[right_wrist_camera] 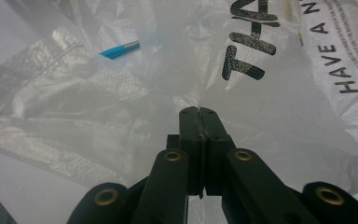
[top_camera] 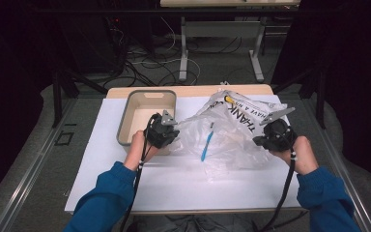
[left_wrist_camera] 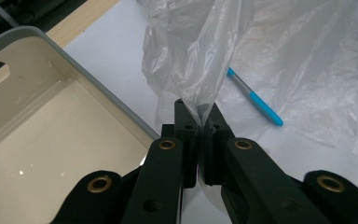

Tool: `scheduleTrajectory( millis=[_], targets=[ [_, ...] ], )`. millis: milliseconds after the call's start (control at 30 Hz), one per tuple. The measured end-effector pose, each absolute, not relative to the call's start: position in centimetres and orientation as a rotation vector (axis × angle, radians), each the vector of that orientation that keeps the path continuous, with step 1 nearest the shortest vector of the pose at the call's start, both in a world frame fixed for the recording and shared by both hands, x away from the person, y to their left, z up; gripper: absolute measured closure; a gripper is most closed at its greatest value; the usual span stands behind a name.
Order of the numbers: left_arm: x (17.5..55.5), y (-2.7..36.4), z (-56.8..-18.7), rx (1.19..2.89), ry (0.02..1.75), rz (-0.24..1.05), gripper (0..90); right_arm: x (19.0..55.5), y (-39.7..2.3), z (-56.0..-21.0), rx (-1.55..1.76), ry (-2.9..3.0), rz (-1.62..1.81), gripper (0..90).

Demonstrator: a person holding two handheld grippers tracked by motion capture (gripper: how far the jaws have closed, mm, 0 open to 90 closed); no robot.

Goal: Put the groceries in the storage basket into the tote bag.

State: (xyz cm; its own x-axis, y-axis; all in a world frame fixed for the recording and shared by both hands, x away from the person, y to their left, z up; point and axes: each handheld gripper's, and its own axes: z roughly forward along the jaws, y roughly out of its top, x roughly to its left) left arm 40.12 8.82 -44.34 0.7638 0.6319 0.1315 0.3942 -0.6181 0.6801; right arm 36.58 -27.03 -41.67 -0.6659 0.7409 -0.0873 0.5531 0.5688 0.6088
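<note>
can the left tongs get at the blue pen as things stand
Probably not: the left tongs are shut on the plastic bag, and the blue pen seems to lie under or inside its film.

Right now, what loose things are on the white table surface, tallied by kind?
Clear plastic bag, pinched at its edges by both grippers: 1
Blue pen, seen through the bag: 1
Beige bin: 1
Total: 3
</note>
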Motion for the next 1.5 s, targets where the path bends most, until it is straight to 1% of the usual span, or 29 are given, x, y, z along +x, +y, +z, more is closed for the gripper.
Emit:
scheduleTrajectory(
  millis=[167, 233, 367, 600, 767, 800, 933, 1067, 1500],
  targets=[
    [41.0, 9.6, -42.7, 2.363, 0.757, 0.445, 88.1, 37.5, -27.1, -39.9, 1.040, 2.497, 0.730, 90.0],
    [41.4, 9.9, -41.9, 2.416, 0.748, 0.431, 88.1, 37.8, -27.0, -39.1, 1.027, 2.506, 0.700, 90.0],
    [42.0, 10.4, -40.4, 2.467, 0.750, 0.420, 88.1, 38.4, -27.0, -37.7, 1.033, 2.514, 0.663, 90.0],
    [43.4, 11.3, -36.8, 2.535, 0.752, 0.428, 88.1, 39.3, -26.9, -34.0, 0.997, 2.519, 0.576, 90.0],
    [44.1, 11.6, -34.1, 2.526, 0.774, 0.436, 88.2, 39.7, -26.9, -31.6, 0.993, 2.489, 0.590, 90.0],
    [44.2, 11.6, -33.5, 2.547, 0.765, 0.440, 88.2, 39.8, -26.9, -31.0, 0.989, 2.487, 0.593, 90.0],
    [44.7, 11.3, -32.0, 2.554, 0.762, 0.443, 88.1, 40.2, -26.9, -29.1, 0.995, 2.481, 0.570, 90.0],
    [45.2, 11.1, -30.8, 2.567, 0.767, 0.456, 88.1, 40.7, -27.1, -27.8, 1.005, 2.456, 0.591, 90.0],
    [45.5, 11.3, -26.7, 2.519, 0.774, 0.542, 88.2, 40.6, -27.4, -24.3, 0.990, 2.386, 0.669, 90.0]
  ],
)
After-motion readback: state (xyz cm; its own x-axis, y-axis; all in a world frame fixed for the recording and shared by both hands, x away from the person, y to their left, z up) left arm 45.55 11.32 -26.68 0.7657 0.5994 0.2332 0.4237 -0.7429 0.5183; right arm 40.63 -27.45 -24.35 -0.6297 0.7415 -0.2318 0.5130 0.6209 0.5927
